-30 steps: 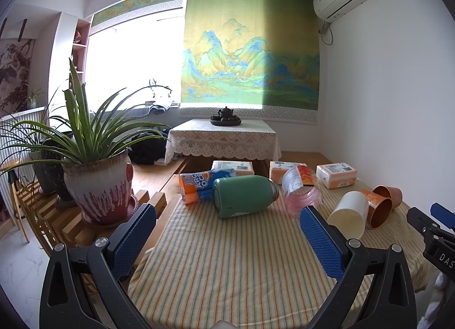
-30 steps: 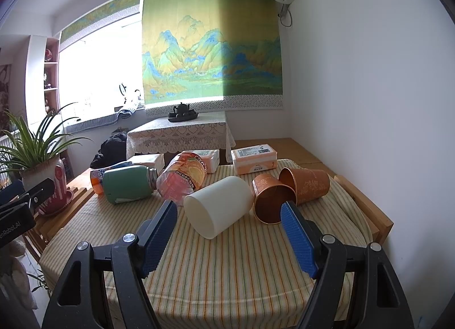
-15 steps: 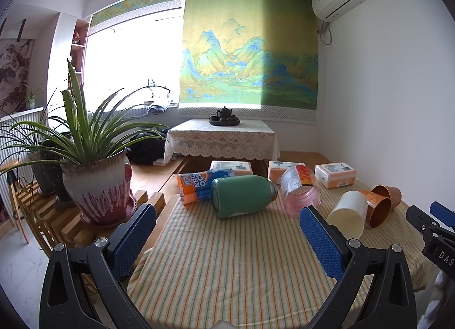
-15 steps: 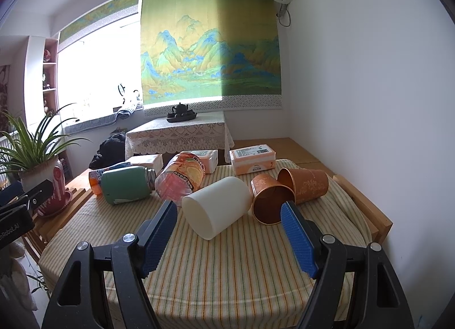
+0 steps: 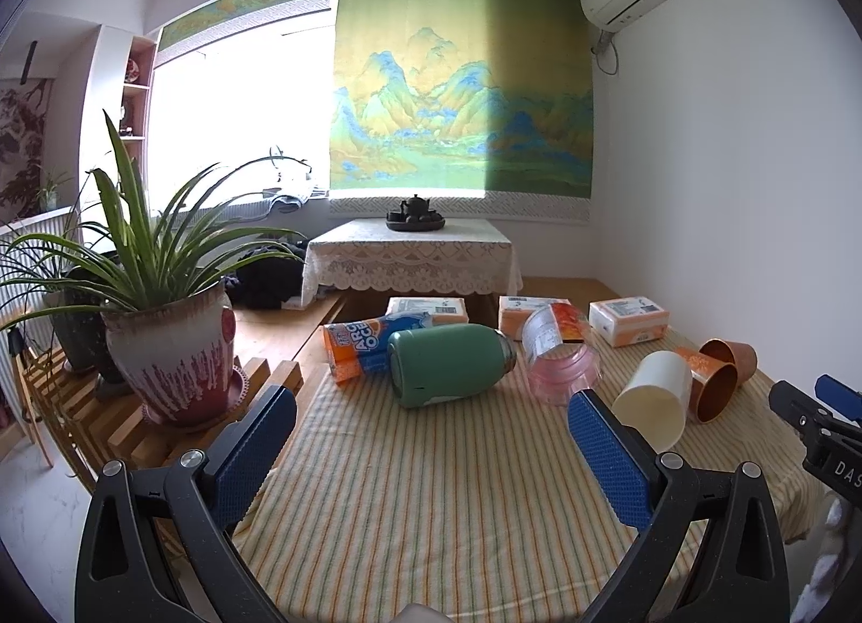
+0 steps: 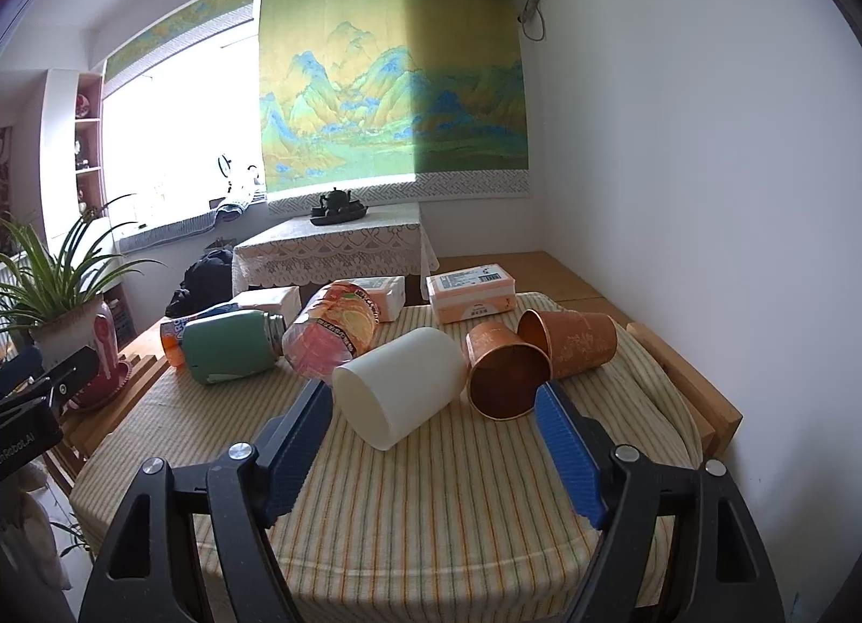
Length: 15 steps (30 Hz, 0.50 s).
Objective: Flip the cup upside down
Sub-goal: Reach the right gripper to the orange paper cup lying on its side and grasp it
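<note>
A white cup (image 6: 398,386) lies on its side on the striped tablecloth (image 6: 458,504), flat base toward me; it also shows in the left wrist view (image 5: 654,407). Two orange cups (image 6: 509,372) (image 6: 571,340) lie on their sides to its right. My right gripper (image 6: 433,424) is open and empty, just short of the white cup. My left gripper (image 5: 431,434) is open and empty over the table's near left part, well away from the cups.
A green flask (image 5: 450,364), an orange bottle (image 5: 358,345) and a pink clear jar (image 5: 560,354) lie on their sides at the back. Tissue packs (image 5: 627,319) sit behind them. A potted plant (image 5: 172,348) stands on a wooden rack left of the table.
The right gripper has moved slightly closer to the white cup. The left gripper has barely shifted. Both stay open.
</note>
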{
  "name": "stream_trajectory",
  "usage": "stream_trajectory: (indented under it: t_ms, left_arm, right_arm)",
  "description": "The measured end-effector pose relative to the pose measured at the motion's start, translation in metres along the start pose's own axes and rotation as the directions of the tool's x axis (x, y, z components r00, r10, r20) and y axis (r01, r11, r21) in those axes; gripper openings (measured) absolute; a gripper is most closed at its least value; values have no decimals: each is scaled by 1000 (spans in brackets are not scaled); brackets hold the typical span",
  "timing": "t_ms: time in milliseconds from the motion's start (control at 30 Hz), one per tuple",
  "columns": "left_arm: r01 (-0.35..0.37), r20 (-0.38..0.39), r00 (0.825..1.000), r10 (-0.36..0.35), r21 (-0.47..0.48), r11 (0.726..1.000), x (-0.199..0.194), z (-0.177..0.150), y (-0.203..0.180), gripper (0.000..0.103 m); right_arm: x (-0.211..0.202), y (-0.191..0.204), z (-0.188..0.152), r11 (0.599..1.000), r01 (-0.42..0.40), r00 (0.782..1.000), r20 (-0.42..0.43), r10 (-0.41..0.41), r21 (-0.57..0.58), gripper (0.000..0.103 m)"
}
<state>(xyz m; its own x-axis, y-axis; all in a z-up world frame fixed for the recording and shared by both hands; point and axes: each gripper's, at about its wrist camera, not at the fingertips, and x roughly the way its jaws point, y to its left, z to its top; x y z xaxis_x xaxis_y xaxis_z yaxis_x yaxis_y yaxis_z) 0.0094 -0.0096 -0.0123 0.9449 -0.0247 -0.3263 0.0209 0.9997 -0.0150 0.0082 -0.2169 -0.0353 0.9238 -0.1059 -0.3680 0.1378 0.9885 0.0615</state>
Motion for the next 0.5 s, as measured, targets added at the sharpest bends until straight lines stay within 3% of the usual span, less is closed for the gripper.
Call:
stream_trajectory:
  t_ms: [267,500]
  left_arm:
    - [57,-45,997,-54,67,996,17,6,-19,102]
    - [98,-36,995,-93,158,983,24,15,-51,102]
  right_arm:
    - [7,-33,3,997,31,999,-36,-28,64,79]
    - [28,-90,20,983,24,992,-123,-2,179,79]
